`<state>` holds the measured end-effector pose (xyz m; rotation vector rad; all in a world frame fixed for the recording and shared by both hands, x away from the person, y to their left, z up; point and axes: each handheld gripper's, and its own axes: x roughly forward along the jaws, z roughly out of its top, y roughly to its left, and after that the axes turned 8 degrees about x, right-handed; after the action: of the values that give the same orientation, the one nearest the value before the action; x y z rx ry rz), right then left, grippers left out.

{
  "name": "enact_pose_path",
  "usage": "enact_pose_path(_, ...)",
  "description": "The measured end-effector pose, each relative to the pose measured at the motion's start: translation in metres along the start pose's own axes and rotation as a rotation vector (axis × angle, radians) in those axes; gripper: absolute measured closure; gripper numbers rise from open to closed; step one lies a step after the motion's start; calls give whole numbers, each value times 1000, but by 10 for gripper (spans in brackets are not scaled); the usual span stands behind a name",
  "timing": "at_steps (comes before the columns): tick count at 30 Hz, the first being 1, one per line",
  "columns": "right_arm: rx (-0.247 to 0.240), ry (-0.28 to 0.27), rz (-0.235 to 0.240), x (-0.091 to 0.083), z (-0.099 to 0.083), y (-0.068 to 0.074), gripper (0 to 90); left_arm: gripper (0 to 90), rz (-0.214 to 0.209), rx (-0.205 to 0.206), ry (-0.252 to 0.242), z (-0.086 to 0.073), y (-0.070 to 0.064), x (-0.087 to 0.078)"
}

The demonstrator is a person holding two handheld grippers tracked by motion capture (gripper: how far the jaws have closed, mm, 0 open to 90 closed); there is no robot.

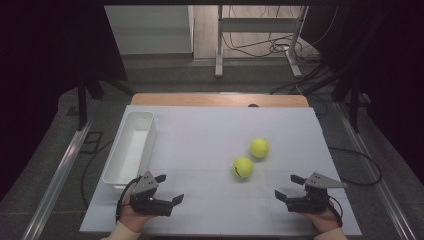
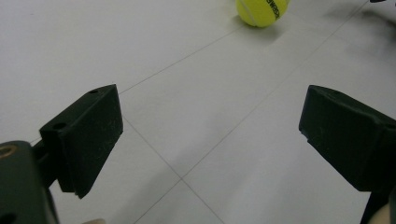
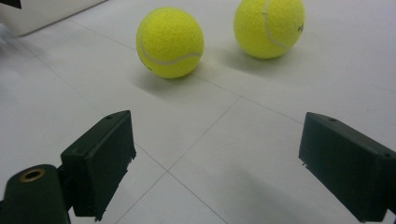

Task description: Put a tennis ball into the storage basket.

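Yellow tennis balls, near ball and far ball just beside each other mid white worktop, left claw and right claw both spread apart, empty, near front edge, white bin at left

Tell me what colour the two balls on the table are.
Both tennis balls are yellow-green with white seams, clearest in the right gripper view.

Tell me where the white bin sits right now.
In the high view the white bin lies along the left edge of the white table, lengthwise front to back, just beyond the left gripper and well left of the two tennis balls.
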<state>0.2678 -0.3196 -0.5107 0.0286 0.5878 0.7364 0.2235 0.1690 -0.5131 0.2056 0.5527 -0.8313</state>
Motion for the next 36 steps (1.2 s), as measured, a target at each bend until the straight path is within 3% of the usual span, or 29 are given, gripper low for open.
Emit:
enact_pose_path(24, 47, 14, -20, -1, -3, -4, 115, 71, 26, 23, -4, 13, -6, 4)
enact_pose_path(27, 35, 15, -24, -3, -4, -3, 115, 71, 24, -2, -13, 16, -5, 5)
enact_pose_path(31, 34, 6, -26, -6, -5, -2, 117, 70, 40, 9, -23, 24, -4, 4)
enact_pose_path(36, 17, 4, -13, -7, -6, 0, 120, 70, 29, 11, -25, 29, -5, 6)
